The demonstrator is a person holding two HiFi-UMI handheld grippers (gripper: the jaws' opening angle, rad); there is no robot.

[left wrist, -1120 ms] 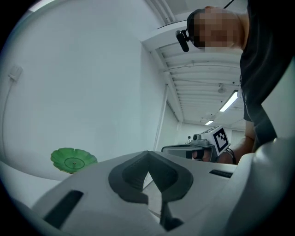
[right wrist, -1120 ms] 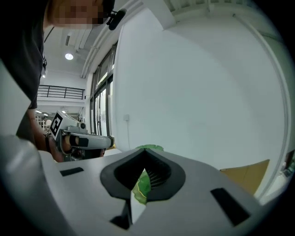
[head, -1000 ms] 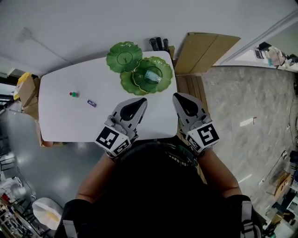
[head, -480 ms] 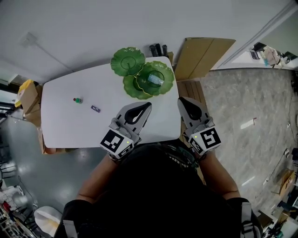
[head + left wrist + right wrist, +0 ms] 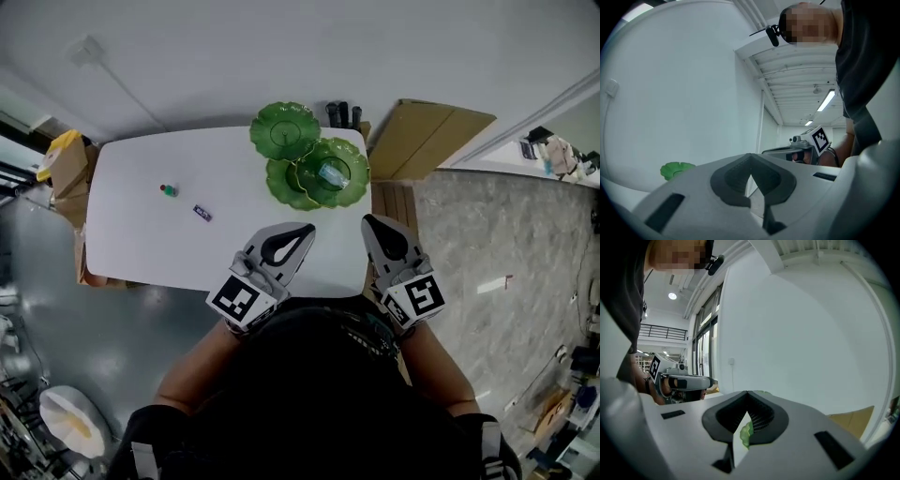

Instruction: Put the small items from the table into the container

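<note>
Two small items lie on the left half of the table point(image 5: 141, 248): a green-and-red piece point(image 5: 169, 190) and, near it toward the front edge, a purple piece point(image 5: 201, 213). Neither is touched. Both are well apart from three green leaf-shaped dishes clustered at the table's far right corner: a far dish point(image 5: 284, 130), a near dish point(image 5: 281, 184) and a right dish point(image 5: 352, 187). The right dish overlaps the near one and has a clear container point(image 5: 331, 173) in it. The left gripper point(image 5: 307, 229) and right gripper point(image 5: 369, 221) hover side by side above the table's near right corner, pointing toward the dishes. Each has its jaws closed tip to tip, with nothing between them. Cardboard point(image 5: 427, 131) stands beyond the table's right end
</note>
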